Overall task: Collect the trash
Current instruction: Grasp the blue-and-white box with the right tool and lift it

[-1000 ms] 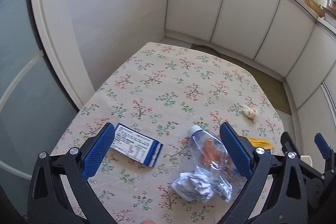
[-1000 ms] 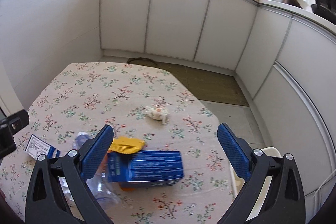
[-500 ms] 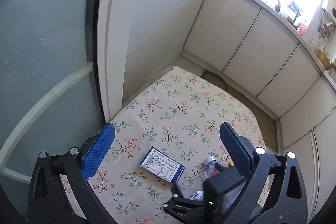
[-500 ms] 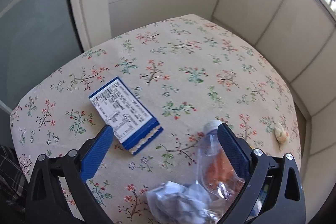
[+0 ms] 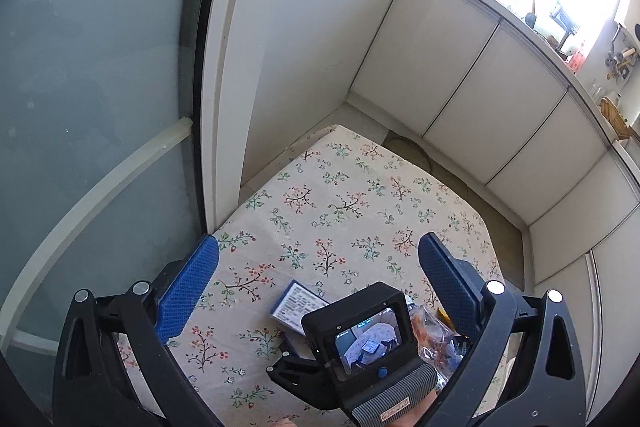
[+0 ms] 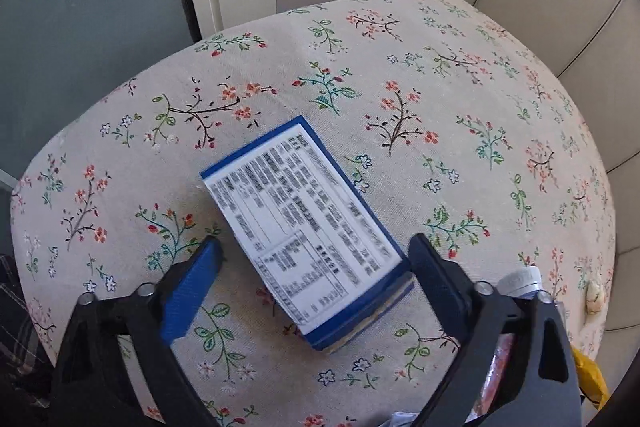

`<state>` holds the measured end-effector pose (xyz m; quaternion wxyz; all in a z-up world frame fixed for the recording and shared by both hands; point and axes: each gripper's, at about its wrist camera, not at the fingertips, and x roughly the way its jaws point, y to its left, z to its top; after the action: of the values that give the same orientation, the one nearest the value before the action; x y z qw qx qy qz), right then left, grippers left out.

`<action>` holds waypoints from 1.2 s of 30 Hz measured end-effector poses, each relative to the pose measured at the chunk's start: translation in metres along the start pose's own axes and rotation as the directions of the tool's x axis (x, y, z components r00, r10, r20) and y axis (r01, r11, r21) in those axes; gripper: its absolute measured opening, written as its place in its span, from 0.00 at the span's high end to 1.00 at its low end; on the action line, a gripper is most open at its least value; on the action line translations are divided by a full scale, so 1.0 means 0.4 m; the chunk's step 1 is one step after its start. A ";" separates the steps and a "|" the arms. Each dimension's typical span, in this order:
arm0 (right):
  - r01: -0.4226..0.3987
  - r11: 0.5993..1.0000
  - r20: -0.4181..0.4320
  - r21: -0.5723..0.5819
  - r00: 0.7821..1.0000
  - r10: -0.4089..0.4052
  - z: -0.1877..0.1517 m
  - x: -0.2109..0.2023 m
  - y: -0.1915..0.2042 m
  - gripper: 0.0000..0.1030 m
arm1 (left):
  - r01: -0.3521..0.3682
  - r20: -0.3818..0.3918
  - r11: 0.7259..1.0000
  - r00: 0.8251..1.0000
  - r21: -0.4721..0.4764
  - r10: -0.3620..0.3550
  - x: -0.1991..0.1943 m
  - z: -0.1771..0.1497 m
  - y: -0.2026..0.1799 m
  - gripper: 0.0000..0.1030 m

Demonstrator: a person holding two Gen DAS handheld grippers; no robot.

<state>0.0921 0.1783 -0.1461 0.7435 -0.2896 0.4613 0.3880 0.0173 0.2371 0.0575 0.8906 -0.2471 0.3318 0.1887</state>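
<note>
Covering most of both views is a table [image 6: 400,39] under a cream cloth printed with small red and green flower sprigs, standing against a frosted glass door [image 5: 88,75] at ten o'clock and white cabinet doors [image 5: 460,67] at two o'clock. Next in size is the blue box [image 6: 308,231], lying flat near the table's middle with its white printed panel up, its long axis running from eleven o'clock to five o'clock in the right wrist view. The right gripper [image 6: 316,259] points steeply down over it with its jaws to either side of the box's near end; they have just been closing, the box between them. The pad at three o'clock looks to be at the box's edge, while the pad at nine o'clock stands clear of it, so nothing is clamped. The left gripper [image 5: 318,259] hangs higher with jaws spread wide and empty, looking down on the right tool's camera screen [image 5: 368,343]. A clear plastic bottle [image 6: 520,281] with a white cap lies at four o'clock of the box, beside a yellow scrap [image 6: 588,375]. A small pale crumpled scrap [image 6: 594,297] sits near the table's edge at three o'clock.
</note>
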 end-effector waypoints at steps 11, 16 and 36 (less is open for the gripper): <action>-0.074 0.986 0.115 0.149 0.992 0.057 -0.010 -0.112 -0.038 0.38 | 0.023 0.003 1.000 1.000 -0.010 -0.023 -0.002 0.006 -0.040 0.07; -0.029 0.964 0.225 0.265 0.974 -0.032 -0.040 -0.254 -0.117 0.38 | 0.082 0.012 0.996 0.997 -0.015 -0.082 -0.011 0.009 -0.096 0.07; 0.061 0.609 0.236 0.791 0.888 -0.394 -0.437 -0.601 -0.578 0.38 | 0.306 -0.314 0.946 0.913 0.103 -0.261 0.218 -0.125 -0.415 0.07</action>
<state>0.1410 -0.1569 0.0186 0.9144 0.0775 0.3831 0.1050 0.1372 0.0899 0.0172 0.8647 -0.2506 0.4353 -0.0076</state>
